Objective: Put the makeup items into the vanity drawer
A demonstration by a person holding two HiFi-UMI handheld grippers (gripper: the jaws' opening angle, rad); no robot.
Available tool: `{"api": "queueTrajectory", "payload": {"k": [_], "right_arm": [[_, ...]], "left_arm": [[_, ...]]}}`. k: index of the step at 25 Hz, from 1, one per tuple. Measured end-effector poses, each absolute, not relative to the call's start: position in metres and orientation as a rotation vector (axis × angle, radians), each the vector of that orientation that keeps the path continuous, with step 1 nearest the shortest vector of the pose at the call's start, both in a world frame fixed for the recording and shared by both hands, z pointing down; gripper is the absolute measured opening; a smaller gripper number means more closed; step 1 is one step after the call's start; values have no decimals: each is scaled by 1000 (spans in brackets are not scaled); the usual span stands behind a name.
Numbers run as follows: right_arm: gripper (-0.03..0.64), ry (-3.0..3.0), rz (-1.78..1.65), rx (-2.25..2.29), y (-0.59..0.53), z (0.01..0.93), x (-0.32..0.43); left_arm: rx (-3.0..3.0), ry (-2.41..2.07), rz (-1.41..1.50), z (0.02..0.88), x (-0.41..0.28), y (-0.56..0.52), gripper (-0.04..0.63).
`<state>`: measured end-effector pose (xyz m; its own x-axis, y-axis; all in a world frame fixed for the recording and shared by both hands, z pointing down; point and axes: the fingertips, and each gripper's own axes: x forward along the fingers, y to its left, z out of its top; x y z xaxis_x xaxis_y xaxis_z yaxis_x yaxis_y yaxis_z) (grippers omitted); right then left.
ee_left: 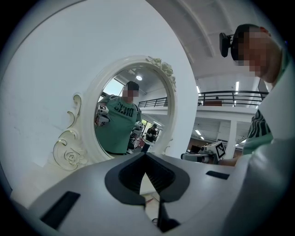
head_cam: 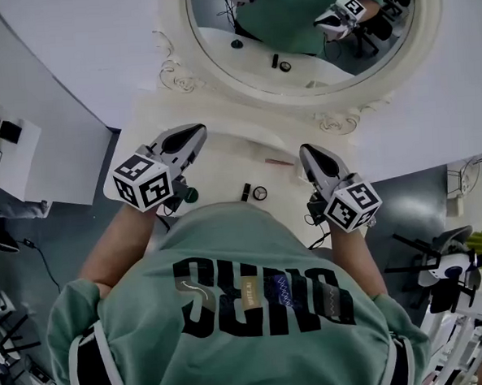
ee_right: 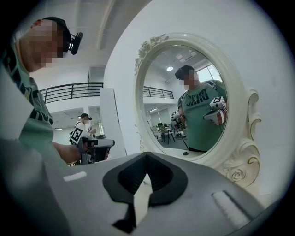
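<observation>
On the white vanity top [head_cam: 223,168] lie a black lipstick tube [head_cam: 246,191], a small round compact [head_cam: 260,193], a thin pink pencil [head_cam: 280,162] and a dark green round item [head_cam: 191,195]. My left gripper [head_cam: 195,133] hovers over the left part of the top, jaws together and holding nothing. Over the right part, my right gripper [head_cam: 307,153] is likewise shut and empty. Both point toward the oval mirror [head_cam: 305,37]. In the gripper views each pair of jaws [ee_left: 145,156] [ee_right: 146,156] meets at the tip. No drawer shows; the person's green shirt covers the front edge.
The ornate white mirror frame [ee_left: 69,154] [ee_right: 239,170] rises right behind the tabletop, against a white wall. Office chairs and equipment [head_cam: 449,264] stand on the floor to the right; a white desk [head_cam: 11,161] is at the left.
</observation>
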<state>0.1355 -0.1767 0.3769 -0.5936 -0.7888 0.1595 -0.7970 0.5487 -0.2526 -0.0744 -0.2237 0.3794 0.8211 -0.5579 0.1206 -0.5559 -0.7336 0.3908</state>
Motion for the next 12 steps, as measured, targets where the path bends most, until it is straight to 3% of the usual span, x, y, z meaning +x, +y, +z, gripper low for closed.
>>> {"api": "queueTrajectory", "payload": {"k": [12], "right_arm": [[8,-2736,449,1417,-167,378,142]], "left_arm": [[2595,-826,-7,378,-70,-216,5]]}}
